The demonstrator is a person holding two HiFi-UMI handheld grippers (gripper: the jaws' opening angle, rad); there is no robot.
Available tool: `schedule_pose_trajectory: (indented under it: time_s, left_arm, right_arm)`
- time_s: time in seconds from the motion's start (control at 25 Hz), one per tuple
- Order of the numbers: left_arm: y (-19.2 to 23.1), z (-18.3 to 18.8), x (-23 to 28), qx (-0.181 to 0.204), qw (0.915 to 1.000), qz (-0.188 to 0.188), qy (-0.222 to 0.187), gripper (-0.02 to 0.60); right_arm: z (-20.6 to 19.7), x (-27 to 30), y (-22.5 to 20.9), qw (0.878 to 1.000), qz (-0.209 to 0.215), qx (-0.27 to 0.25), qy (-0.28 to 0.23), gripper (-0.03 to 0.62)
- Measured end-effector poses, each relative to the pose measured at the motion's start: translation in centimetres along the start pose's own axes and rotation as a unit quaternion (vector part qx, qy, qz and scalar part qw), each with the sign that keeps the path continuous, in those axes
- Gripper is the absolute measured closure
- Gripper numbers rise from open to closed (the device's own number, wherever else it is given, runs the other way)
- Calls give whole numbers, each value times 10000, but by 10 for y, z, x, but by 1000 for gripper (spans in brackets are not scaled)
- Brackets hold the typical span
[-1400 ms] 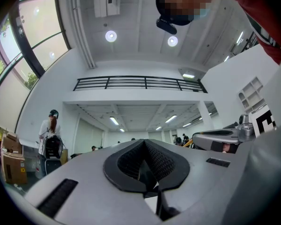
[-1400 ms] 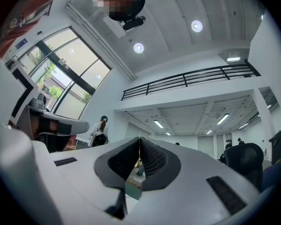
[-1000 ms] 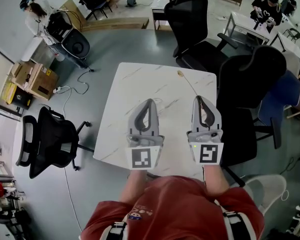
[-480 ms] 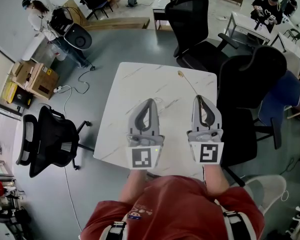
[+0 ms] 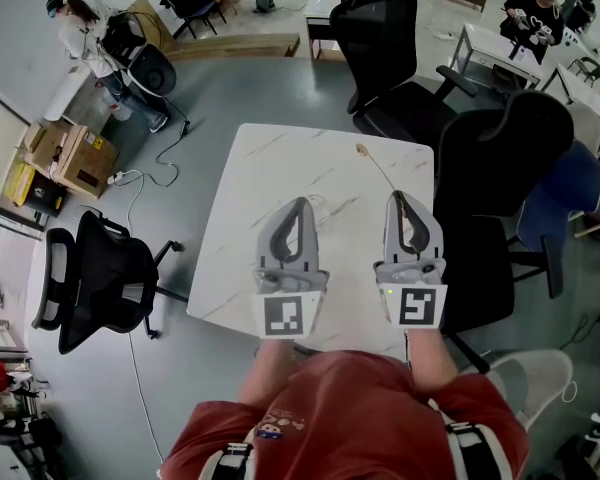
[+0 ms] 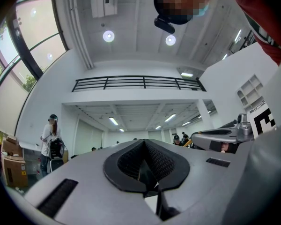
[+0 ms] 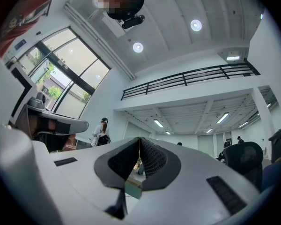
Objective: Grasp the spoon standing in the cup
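Spoon (image 5: 376, 169) shows as a thin pale stick over the far right part of the white marbled surface (image 5: 270, 183). It has a small brownish bowl at the far end, and the handle runs back toward the person and slightly rightward. No cup appears in any view, and from above the spoon does not look to be standing in anything.

Long axis: slantwise, nearly in line with the right tool (image 5: 398, 198). In the head view the handle's near end comes right up to that tool's tip. Whether it touches, is pinched, or only lies beneath cannot be told from above. In the right gripper view the tips are pressed together. Nothing juts past them, and only ceiling and far wall lie beyond. Judged: more likely the spoon rests on the surface under the tip than in a grip, but this is not certain.

Left tool (image 5: 300, 203) is likewise narrow, tips meeting, with nothing between them in its own view. It hangs over the middle of the surface, well to the left of the spoon. The right hand is plainly the nearer.

Pose: both tools sit side by side over the near half of the surface, marker cubes toward the person. Their noses tilt somewhat upward, since both gripper views take in ceiling lights and a balcony rail rather than the surface. Forearms reach straight out from the body.

If the spoon lies loose, the grasp belongs to the right tool, closing across the thin handle.
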State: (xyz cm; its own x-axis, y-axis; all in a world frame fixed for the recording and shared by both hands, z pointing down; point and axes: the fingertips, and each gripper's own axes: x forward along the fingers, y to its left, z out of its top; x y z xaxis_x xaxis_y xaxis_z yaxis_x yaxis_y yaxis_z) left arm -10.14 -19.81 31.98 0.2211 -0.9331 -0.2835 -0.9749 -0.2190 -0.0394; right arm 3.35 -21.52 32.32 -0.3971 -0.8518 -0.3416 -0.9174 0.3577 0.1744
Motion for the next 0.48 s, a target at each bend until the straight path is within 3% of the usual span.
schedule_pose_trajectory:
  time_s: [0.48]
  left_arm:
    - [-1, 1, 0, 28, 10000, -3, -13, 572]
  right_arm:
    - [-2, -2, 0, 10000, 7, -9, -5, 577]
